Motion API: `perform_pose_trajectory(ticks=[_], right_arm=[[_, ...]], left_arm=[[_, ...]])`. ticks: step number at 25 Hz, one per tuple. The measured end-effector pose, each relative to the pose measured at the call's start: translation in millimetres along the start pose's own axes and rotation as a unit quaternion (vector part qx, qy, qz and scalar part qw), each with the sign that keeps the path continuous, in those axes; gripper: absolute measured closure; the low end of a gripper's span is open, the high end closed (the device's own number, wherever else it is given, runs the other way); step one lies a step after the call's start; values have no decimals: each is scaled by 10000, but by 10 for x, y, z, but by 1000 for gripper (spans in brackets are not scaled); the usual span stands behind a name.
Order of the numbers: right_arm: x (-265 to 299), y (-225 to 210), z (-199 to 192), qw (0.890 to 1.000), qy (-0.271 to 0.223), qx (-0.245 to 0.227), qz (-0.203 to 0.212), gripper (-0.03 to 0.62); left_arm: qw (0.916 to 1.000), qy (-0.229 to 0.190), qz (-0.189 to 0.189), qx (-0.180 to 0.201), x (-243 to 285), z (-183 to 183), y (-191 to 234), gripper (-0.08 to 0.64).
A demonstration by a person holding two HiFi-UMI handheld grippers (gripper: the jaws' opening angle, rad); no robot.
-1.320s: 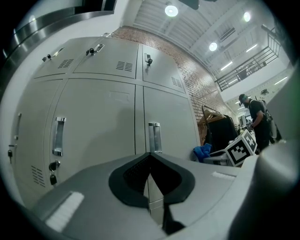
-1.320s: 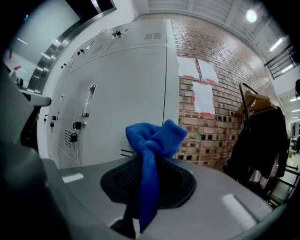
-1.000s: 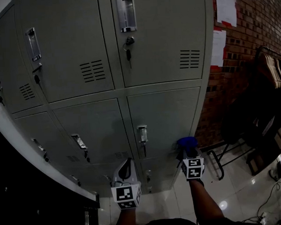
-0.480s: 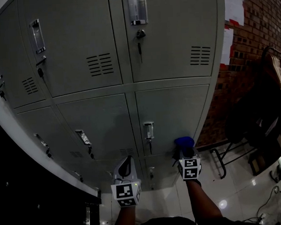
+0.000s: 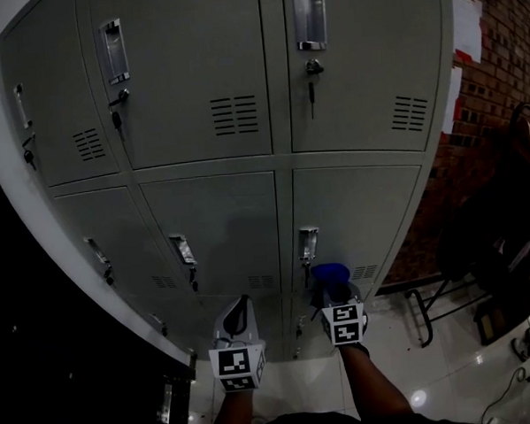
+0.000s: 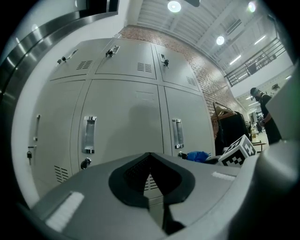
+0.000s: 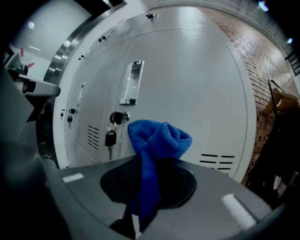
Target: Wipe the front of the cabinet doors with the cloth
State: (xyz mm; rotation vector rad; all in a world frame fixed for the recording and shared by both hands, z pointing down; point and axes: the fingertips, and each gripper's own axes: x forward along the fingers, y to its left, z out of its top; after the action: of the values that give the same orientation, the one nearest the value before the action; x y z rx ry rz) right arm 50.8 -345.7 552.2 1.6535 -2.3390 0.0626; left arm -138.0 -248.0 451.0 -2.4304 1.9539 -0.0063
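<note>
Right tool (image 7: 143, 197): clenched on the blue cloth (image 7: 157, 136), with a bunched wad poking past the tips and the tail trailing back between the jaws.
Cloth: just right of the dangling key (image 7: 110, 138), up close to the lower right door (image 7: 197, 84). Honestly can't tell if it's touching the panel.
Left tool (image 6: 151, 185): jaws pressed together, nothing in them, well left of the key and off the doors.
Snag risk: swiping toward the key could hook the wad on it and yank the cloth loose.
Grip risk: only a thin strip looks pinched, so pressing hard might drag it out.
Coverage risk: small wad, so the vent slots (image 7: 215, 159) right of the key are easy to skip.
</note>
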Motion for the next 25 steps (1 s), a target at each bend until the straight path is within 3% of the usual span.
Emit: perform_pose_trajectory(ticks=[4,8,18,25], right_arm=[[110,411,57,9989,43,-180,423,517],[152,608,108,9981,55,-215,567,517],[-263,253,-43,9992,61,15,399,517],[-758,46,518,9972,-721,58,175,517]], left_arm=[[9998,-35,170,-44,-133,41,161,543],[9995,-82,308,30,-247,77,321,543],[9989,-162,450,25,-305,148,363,543],[9993,-312,145,132,-242,279,119,543]])
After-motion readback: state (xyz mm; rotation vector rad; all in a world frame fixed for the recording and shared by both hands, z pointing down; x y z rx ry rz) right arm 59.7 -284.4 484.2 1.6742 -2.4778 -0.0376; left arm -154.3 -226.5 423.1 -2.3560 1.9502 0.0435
